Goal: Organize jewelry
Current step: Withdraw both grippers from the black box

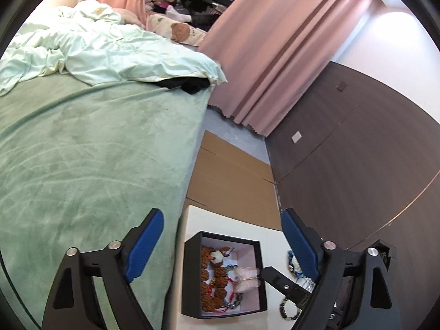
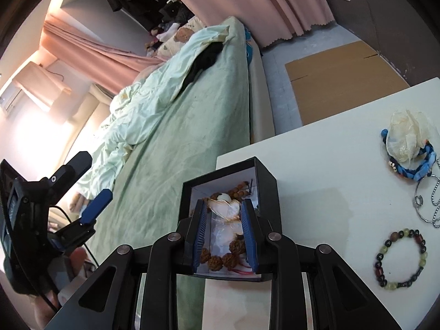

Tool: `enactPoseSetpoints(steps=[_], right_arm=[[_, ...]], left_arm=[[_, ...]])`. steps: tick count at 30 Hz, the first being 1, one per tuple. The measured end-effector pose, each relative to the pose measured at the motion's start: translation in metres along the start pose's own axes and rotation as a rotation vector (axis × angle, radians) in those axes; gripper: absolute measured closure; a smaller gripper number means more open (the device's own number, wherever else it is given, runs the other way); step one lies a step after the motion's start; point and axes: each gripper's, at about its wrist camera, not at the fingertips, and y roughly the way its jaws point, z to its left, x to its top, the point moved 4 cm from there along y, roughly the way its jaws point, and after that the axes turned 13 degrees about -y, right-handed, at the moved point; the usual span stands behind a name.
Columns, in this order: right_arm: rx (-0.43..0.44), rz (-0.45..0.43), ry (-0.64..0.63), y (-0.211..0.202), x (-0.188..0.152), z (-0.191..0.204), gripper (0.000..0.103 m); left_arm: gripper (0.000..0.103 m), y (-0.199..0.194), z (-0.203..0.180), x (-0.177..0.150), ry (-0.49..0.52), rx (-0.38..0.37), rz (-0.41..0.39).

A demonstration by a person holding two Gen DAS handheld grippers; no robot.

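Right wrist view: my right gripper (image 2: pixel 224 228) is hanging over the black jewelry box (image 2: pixel 268 192) at frame center, jaws narrowly apart around a pale shell pendant (image 2: pixel 224 206), pads not visibly pressing. My left gripper (image 1: pixel 222 250) is gaping empty, so right's nearer.

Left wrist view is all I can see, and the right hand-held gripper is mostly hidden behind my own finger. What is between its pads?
Observer: The right hand-held gripper has a clear pouch holding a pale heart between its pads, over the open black box. I cannot tell whether the pads press it.
Operator: What lies on the table past my right finger?
Observer: A whole beaded bracelet of dark and pale green beads lies flat on the white table, outside the box.
Operator: Anything else?
Observer: A silver chain lies beside a blue braided bracelet that has a crumpled whitish wad on it.
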Motion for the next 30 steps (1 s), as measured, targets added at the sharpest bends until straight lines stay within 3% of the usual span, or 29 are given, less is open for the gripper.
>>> enactPoseSetpoints(steps=[4, 10, 17, 19, 30], right_arm=[[-0.018, -0.018, -0.003, -0.015, 0.002, -0.009, 0.045], [-0.054, -0.051, 0.017, -0.047, 0.000, -0.027, 0.020], [-0.129, -0.102, 0.000, -0.086, -0.003, -0.047, 0.008], [-0.155, -0.126, -0.004, -0.098, -0.004, -0.052, 0.000], [-0.243, -0.173, 0.043, -0.150, -0.020, -0.092, 0.000]], left_arm=[[0.005, 0.002, -0.002, -0.003, 0.004, 0.000, 0.003], [0.000, 0.004, -0.013, -0.015, 0.033, -0.027, 0.024], [0.000, 0.007, -0.033, -0.039, 0.110, -0.048, 0.057], [0.000, 0.008, -0.039, -0.046, 0.128, -0.049, 0.066], [0.000, 0.010, -0.068, -0.087, 0.231, -0.071, 0.118]])
